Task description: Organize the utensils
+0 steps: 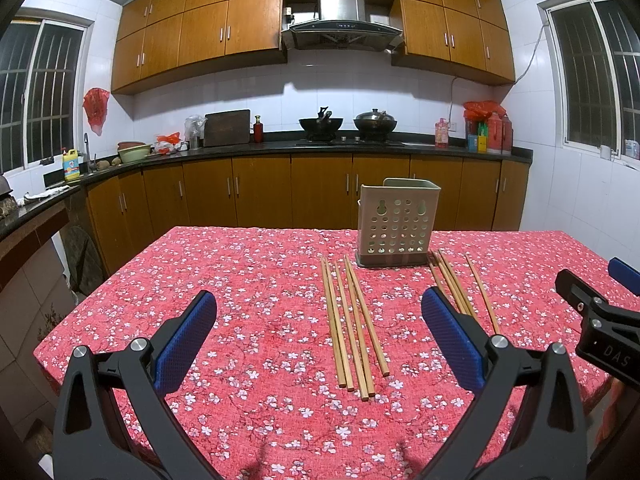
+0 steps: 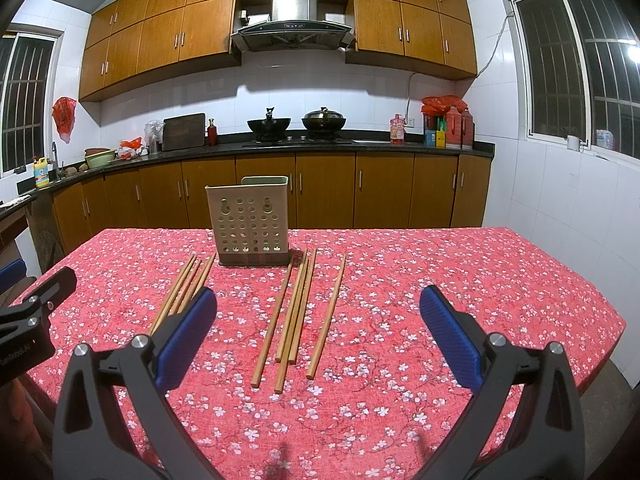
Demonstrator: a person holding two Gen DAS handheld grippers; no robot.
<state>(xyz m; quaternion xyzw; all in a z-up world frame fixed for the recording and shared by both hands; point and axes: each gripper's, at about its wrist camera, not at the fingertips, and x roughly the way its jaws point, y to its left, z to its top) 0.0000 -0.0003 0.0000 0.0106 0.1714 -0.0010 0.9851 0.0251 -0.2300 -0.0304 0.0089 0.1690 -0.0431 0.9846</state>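
Above the chopsticks (image 1: 354, 324), left tongs (image 1: 320, 344) and right tongs (image 2: 318, 342) gape wide, empty

Floral-clothed table (image 1: 248, 280): chopsticks (image 1: 352, 320), perforated holder (image 1: 396, 224)

Utensil holder (image 1: 394, 224): you see it upright on the table (image 1: 240, 280), toward the far edge.
Left chopsticks (image 1: 354, 324): on the table in front of the holder, to its left.
Right chopsticks (image 2: 298, 312): in front, to its right.
Counter (image 1: 280, 148): behind the table, with two woks (image 1: 321, 124).
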